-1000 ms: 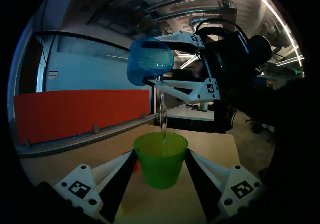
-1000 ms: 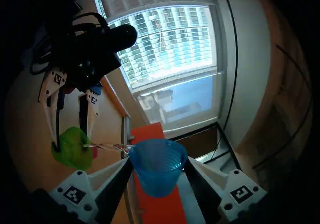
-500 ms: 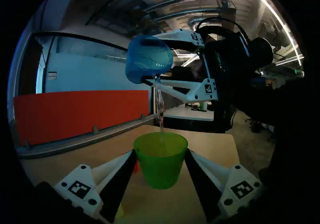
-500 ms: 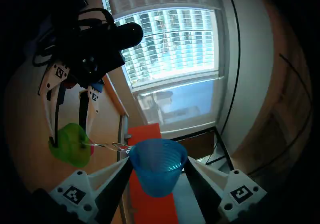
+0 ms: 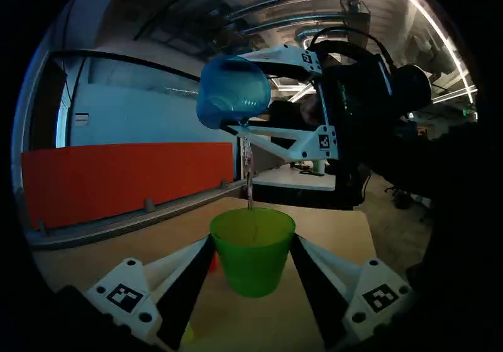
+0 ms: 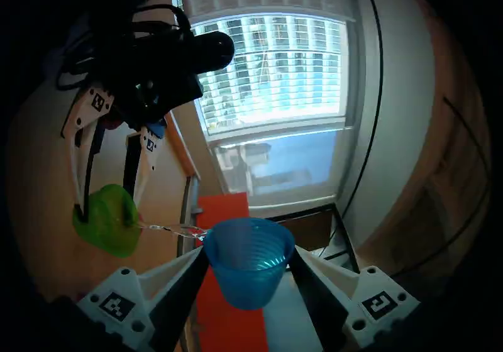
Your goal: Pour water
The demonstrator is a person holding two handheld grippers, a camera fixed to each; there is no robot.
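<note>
Green cup; blue cup (translucent, ribbed); orange partition; light-wood tabletop; white window blinds.

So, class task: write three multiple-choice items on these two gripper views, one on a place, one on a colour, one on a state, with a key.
1. Where is the blue cup relative to the green cup?
A. Nested inside it
B. Above it
C. Below it

2. What colour is the cup held by the left gripper?
A. Blue
B. Red
C. Green

3. What is the state of the blue cup in the right gripper?
A. Tipped, pouring a thin water stream
B. Upright, nothing pouring
C. Upside down, emptied

Key: 1 B, the left gripper view shows it overhead; 2 C, the green cup sits between that view's own fingers; 3 A, the stream falls from its rim toward the green cup.
</note>
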